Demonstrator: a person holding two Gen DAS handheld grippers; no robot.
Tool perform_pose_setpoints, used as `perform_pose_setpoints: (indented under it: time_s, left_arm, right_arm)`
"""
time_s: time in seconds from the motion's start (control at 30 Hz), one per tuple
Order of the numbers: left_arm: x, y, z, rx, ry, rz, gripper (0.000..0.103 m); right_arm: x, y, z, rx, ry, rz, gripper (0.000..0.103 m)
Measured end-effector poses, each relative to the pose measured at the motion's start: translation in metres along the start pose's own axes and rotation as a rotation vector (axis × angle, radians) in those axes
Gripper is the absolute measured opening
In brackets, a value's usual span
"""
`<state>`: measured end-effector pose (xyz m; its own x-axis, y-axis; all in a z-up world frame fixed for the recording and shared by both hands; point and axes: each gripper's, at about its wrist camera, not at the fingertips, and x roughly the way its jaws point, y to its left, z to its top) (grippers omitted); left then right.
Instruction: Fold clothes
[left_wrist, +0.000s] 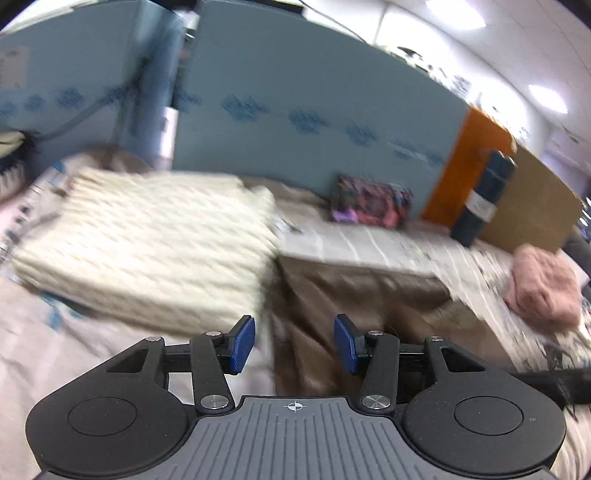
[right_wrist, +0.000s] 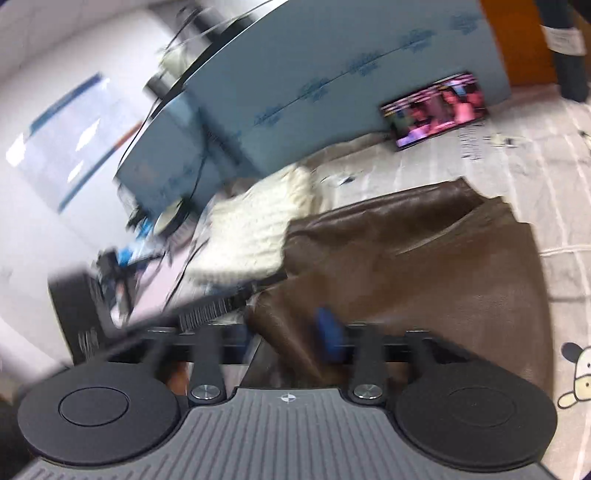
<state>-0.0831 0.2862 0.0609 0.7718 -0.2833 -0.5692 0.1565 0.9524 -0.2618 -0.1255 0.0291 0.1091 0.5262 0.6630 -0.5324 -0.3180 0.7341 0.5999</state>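
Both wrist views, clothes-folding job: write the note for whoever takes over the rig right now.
Left gripper: open, empty, above the bed sheet.
Right gripper: blurred; cannot tell if it grips; brown garment right at its fingers.
Cream knit sweater: lies folded beside the brown garment.
Pink garment: bunched at the far right.
Done: the cream sweater looks folded.
Left: probably the brown garment, then the pink.
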Motion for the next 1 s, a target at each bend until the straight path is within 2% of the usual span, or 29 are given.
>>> perform_pose_setpoints:
  time_s: [0.03,0.13,0.17,0.23,0.33,0.47,0.53,0.57,0.63,0.67,0.73,0.8,1.0]
  left_arm:
    - [-0.004,0.002,0.006,-0.007,-0.013,0.007,0.046]
    - [-0.010,-0.009,0.021,0.037,-0.048,-0.106,0.051]
    - [-0.008,-0.017,0.023,0.066,-0.043,-0.145,0.056]
    - [-0.002,-0.035,0.025,0.134,-0.022,-0.222,0.056]
    - [0.011,-0.062,0.012,0.301,0.008,-0.205,0.057]
    - [0.042,-0.086,-0.020,0.536,0.115,-0.048,0.058]
    - [0.044,-0.084,-0.022,0.514,0.120,-0.042,0.059]
    - [0.040,-0.076,-0.017,0.459,0.114,-0.046,0.060]
    - [0.033,-0.062,-0.007,0.349,0.102,-0.053,0.070]
    - [0.029,-0.055,-0.003,0.293,0.096,-0.057,0.076]
    - [0.018,-0.032,0.006,0.133,0.097,-0.075,0.081]
    - [0.012,-0.009,0.009,-0.005,0.134,-0.088,0.085]
    - [0.027,0.034,-0.005,-0.284,0.335,-0.171,0.085]
  right_arm:
    - [0.001,0.000,-0.004,0.010,0.021,0.026,0.075]
    - [0.008,0.001,-0.016,0.027,0.104,0.063,0.081]
    - [0.005,0.003,-0.017,0.019,0.122,0.065,0.081]
    - [-0.002,0.005,-0.019,-0.002,0.137,0.072,0.081]
    - [-0.024,0.005,-0.021,-0.029,0.134,0.054,0.085]
    - [-0.061,-0.017,-0.023,0.014,0.086,-0.072,0.085]
    - [-0.075,-0.034,-0.021,0.075,0.047,-0.174,0.085]
    - [-0.080,-0.042,-0.020,0.107,0.023,-0.216,0.085]
    - [-0.089,-0.057,-0.019,0.164,-0.025,-0.258,0.085]
    - [-0.089,-0.063,-0.018,0.182,-0.033,-0.267,0.085]
    - [-0.087,-0.075,-0.014,0.206,-0.029,-0.272,0.085]
    - [-0.084,-0.086,-0.011,0.230,-0.026,-0.277,0.085]
    - [-0.059,-0.117,0.007,0.265,0.049,-0.233,0.085]
